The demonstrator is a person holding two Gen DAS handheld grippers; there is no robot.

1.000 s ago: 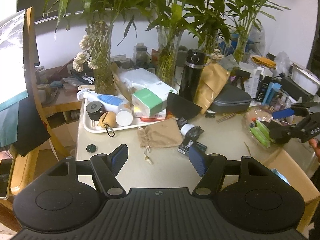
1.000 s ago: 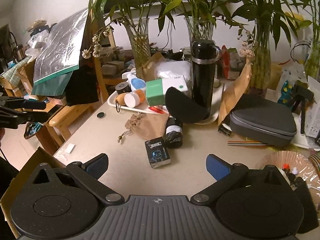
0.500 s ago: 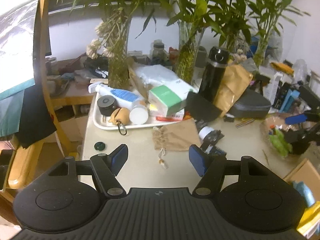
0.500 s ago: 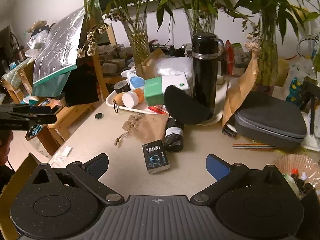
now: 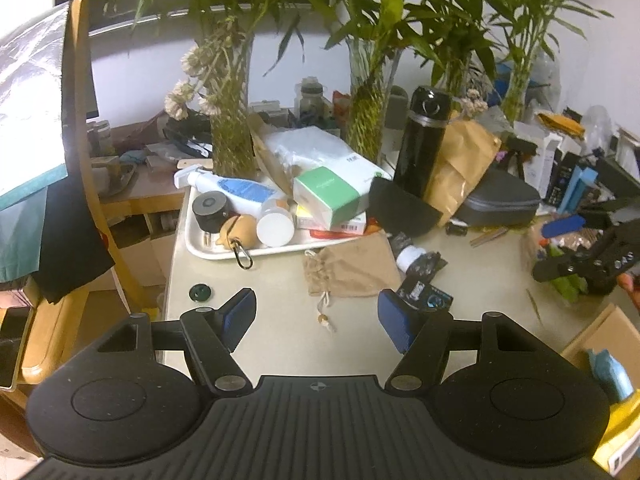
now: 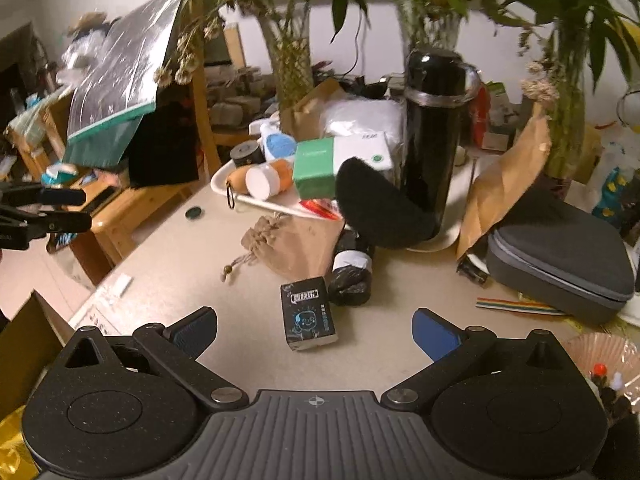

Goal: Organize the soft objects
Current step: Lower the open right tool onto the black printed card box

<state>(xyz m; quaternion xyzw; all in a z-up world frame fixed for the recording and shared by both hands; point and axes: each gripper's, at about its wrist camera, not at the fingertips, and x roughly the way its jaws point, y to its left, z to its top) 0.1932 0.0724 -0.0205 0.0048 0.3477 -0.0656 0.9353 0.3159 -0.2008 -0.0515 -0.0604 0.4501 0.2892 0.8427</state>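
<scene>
Centrally in the left wrist view, a tan drawstring pouch (image 5: 352, 268) of coarse woven cloth lies flat on the smooth beige table (image 5: 280, 340), cord and bead trailing toward the lower frame. Left gripper (image 5: 316, 316): blue ribbed pads well apart, nothing between them, pouch just beyond. Right gripper (image 6: 314, 330): jaws wide, empty, above a small black rectangular box (image 6: 310, 314). Beside the box lies a crinkled black plastic roll (image 6: 352, 270). White tray (image 5: 208, 250), upper centre, holds rigid bottles and boxes.
</scene>
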